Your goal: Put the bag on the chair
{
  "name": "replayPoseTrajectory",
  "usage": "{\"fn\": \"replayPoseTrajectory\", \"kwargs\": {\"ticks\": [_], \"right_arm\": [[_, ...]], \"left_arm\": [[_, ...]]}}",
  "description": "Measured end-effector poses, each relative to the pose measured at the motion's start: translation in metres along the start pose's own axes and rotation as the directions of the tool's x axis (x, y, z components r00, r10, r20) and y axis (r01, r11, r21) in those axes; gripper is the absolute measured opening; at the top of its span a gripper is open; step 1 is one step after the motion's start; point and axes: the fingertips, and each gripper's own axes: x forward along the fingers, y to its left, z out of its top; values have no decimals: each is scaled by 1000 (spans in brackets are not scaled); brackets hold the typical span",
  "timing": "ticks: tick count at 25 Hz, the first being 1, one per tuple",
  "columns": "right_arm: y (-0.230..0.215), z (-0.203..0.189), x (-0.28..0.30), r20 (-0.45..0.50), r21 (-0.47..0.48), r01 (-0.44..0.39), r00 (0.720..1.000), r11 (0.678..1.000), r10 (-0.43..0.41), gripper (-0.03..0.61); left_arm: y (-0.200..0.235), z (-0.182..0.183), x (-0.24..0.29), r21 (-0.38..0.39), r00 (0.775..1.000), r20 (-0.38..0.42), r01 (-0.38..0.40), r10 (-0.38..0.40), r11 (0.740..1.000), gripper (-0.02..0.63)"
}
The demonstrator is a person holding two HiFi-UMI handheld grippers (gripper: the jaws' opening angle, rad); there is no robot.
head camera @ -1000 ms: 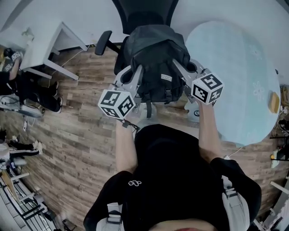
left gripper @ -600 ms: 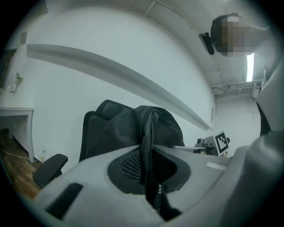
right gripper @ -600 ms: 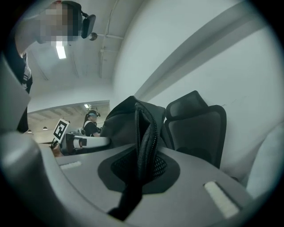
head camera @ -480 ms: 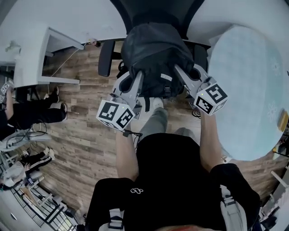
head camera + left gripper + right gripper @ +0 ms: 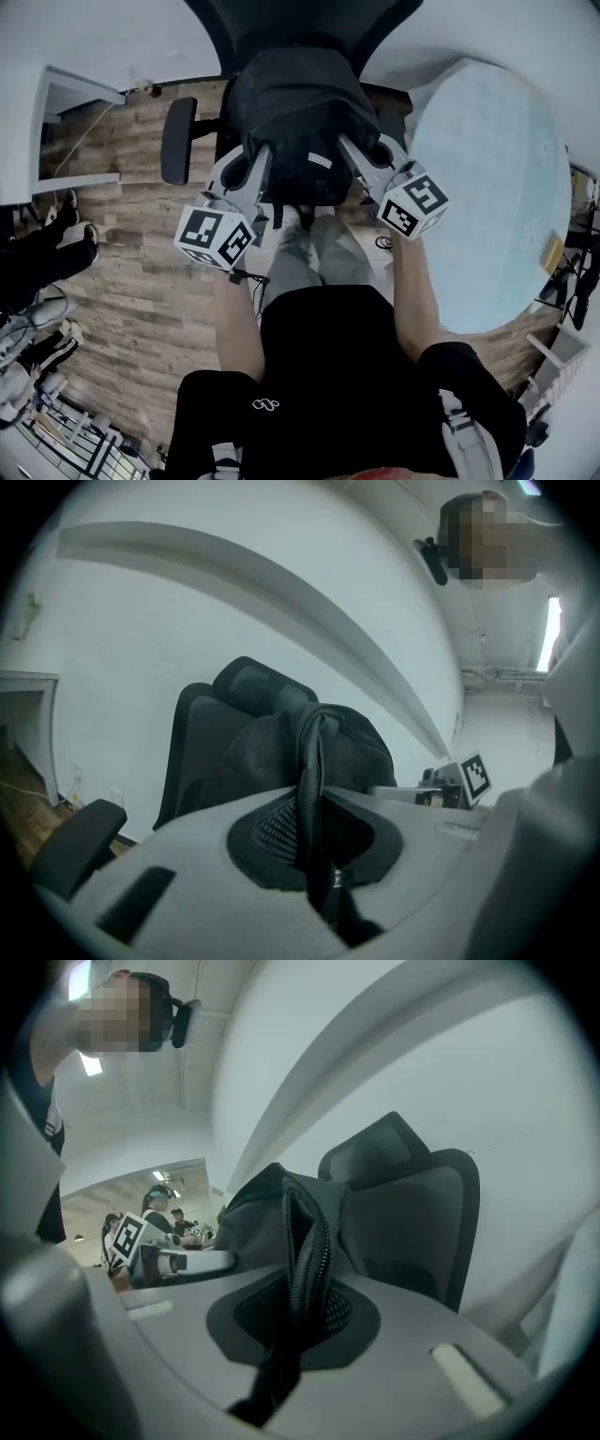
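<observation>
Pinching a black strap [image 5: 309, 742] of the bag [image 5: 295, 108], the left gripper [image 5: 317, 841] has its jaws drawn nearly together, with the webbing squeezed between the dark pads. The right gripper [image 5: 298, 1321] does the same on the other strap [image 5: 305, 1232]: its jaws are narrow and clamped on the ribbed band, which runs up out of the grip to the bag's top.

In the head view both grippers reach up the frame from the person's bare forearms [image 5: 412, 281]. Their marker cubes sit low and their jaws are at the bag's lower left and lower right edges. The dark bag hangs between them at the upper centre of the frame, in front of the backrest of the black office chair [image 5: 300, 23] and over its seat area. Whether the bag's base rests on the seat cannot be told. One armrest [image 5: 178, 141] juts out just left of the bag.

A round pale-blue counter [image 5: 497, 187] fills the right side of the frame, close beside the chair. Wood-plank floor [image 5: 131, 281] spreads across the left, and a white desk [image 5: 56, 131] stands at the upper left edge.
</observation>
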Motion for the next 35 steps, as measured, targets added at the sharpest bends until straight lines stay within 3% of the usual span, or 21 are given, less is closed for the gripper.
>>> {"fn": "replayPoseTrajectory", "kwargs": {"ticks": [11, 20, 26, 29, 35], "right_arm": [[-78, -39, 64, -117, 46, 34, 993, 998, -28, 18], [-133, -52, 100, -149, 52, 90, 985, 995, -82, 20], [-165, -89, 120, -248, 31, 129, 962, 991, -118, 21], [-179, -111, 122, -291, 85, 186, 944, 979, -154, 28], [-196, -125, 126, -305, 213, 243, 937, 946, -172, 52]], "left_arm": [[75, -40, 70, -103, 995, -84, -65, 57, 993, 17], [119, -52, 127, -91, 983, -176, -64, 48, 994, 20], [150, -96, 151, -120, 954, -294, -95, 56, 988, 29], [157, -121, 160, -147, 936, -347, -118, 60, 982, 32], [175, -134, 174, -231, 934, -345, -185, 97, 955, 58]]}}
